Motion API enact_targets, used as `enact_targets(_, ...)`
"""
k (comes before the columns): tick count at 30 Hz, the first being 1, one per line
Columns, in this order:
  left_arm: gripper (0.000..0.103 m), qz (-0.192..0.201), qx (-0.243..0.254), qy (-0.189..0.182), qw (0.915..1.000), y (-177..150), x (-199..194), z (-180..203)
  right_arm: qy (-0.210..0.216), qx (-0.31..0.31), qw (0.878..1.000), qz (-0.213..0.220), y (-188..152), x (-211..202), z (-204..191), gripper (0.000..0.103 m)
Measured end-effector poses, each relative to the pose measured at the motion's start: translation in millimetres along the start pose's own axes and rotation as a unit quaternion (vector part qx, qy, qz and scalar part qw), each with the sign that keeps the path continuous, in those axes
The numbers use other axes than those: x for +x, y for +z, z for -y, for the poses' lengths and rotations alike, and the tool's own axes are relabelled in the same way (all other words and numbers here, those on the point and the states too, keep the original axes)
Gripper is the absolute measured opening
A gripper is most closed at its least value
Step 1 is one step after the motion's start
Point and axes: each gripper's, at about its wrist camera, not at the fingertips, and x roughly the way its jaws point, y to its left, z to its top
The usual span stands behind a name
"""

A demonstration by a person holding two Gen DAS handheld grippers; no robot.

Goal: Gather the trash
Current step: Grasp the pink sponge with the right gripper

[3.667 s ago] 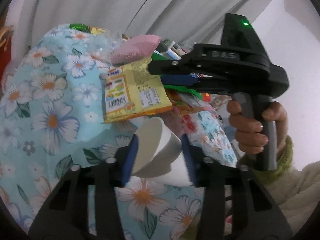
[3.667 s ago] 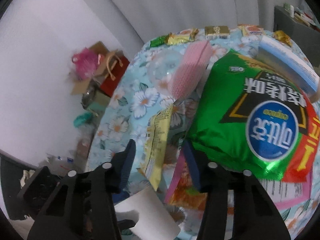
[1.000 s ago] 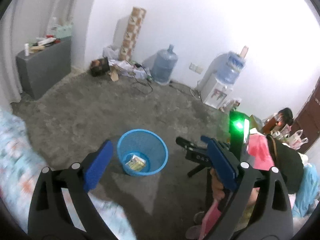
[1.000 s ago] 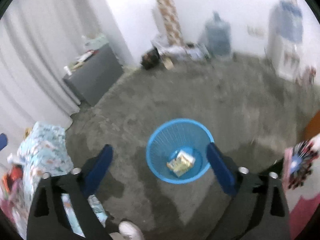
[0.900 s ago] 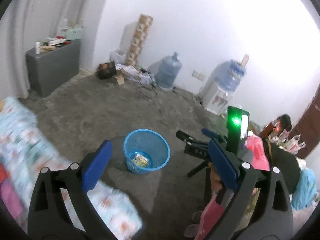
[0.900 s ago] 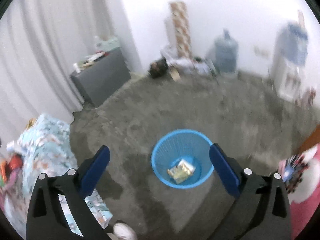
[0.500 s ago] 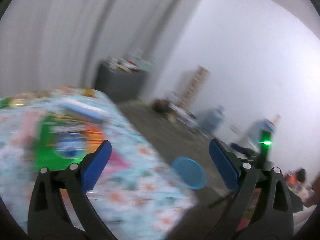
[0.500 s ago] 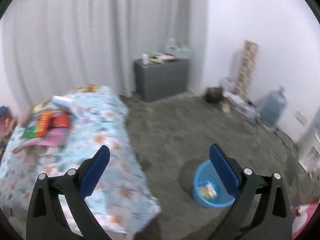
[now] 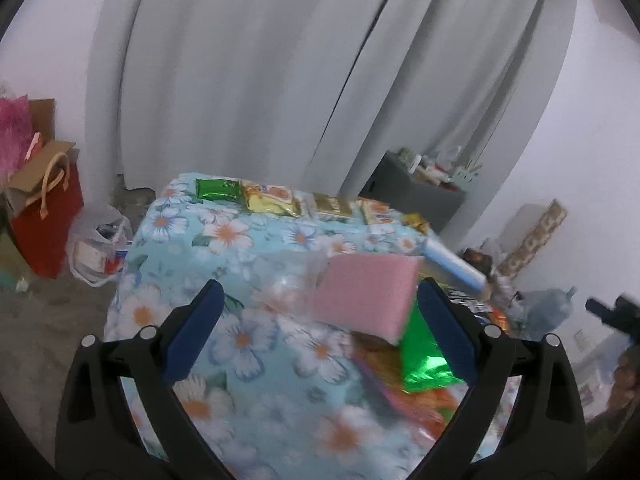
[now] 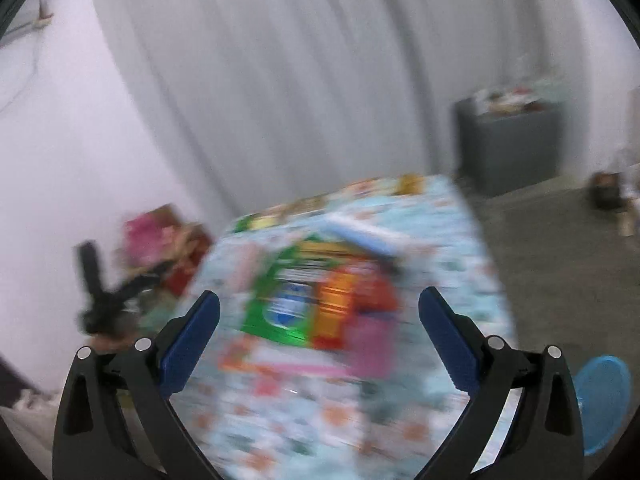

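My left gripper point(image 9: 320, 332) is open and empty above the table with the floral blue cloth point(image 9: 192, 240). A pink sponge point(image 9: 364, 294) lies ahead between its fingers, on a green snack bag point(image 9: 424, 360). Small wrappers point(image 9: 272, 198) line the table's far edge. My right gripper point(image 10: 320, 336) is open and empty, facing the same table point(image 10: 460, 232) from farther off; the green bag point(image 10: 288, 304) and orange wrappers point(image 10: 352, 300) show blurred. The blue trash basket point(image 10: 604, 400) stands on the floor at lower right. The left gripper shows at the left of the right wrist view point(image 10: 100, 284).
A red paper bag point(image 9: 44, 216) and a plastic bag point(image 9: 100, 244) stand on the floor left of the table. A grey cabinet point(image 10: 512, 148) stands by the curtain. A long white-blue packet point(image 9: 456, 268) lies at the table's right edge.
Both grippers have swung away from the blue basket back toward the table. The cup and wrapper held earlier are gone; both grippers are open and empty.
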Motion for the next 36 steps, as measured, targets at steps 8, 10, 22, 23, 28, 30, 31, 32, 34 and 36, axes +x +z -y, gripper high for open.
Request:
enact_targets(8,0.053,-0.03,0.075,0.036,0.9961,0.0,52.7,11.9,0.047,0.033,0.991,-0.125,46.6,132.1,-38.7,0.072)
enact_targets(10,0.047,-0.046,0.074,0.033,0.9956,-1.6,65.9,10.1,0.03,0.044,0.986,-0.159,48.9,164.7,-41.4,0.066)
enact_targets(22,0.023,-0.071,0.026,0.021,0.9969,-5.8,94.8,-19.3,-0.012,0.059,0.973,-0.224,48.1,239.5,-34.2,0.036)
enact_targets(23,0.02,-0.07,0.026,0.021,0.997,-5.7,94.5,-20.0,-0.011,0.058,0.973,-0.224,47.9,240.4,-35.5,0.032)
enact_targets(28,0.011,-0.063,0.027,0.029,0.9972,-3.4,89.8,-23.1,-0.002,0.047,0.974,-0.222,48.2,237.0,-43.7,0.023)
enact_targets(30,0.007,-0.058,0.028,0.036,0.9973,-3.0,87.3,-24.7,0.003,0.046,0.975,-0.217,48.3,234.0,-46.6,0.022)
enact_targets(31,0.006,-0.055,0.027,0.041,0.9973,-2.7,85.9,-25.8,0.006,0.045,0.976,-0.214,47.9,234.6,-48.4,0.021)
enact_targets(32,0.005,-0.051,0.026,0.046,0.9973,-2.4,83.9,-27.0,0.007,0.045,0.976,-0.212,48.0,234.3,-48.8,0.021)
enact_targets(34,0.005,-0.048,0.023,0.046,0.9975,-2.0,80.8,-29.4,0.013,0.044,0.978,-0.204,49.9,228.1,-50.8,0.02)
enact_targets(36,0.005,-0.045,0.024,0.051,0.9974,-2.0,78.0,-30.2,0.017,0.04,0.98,-0.196,51.8,222.5,-53.9,0.019)
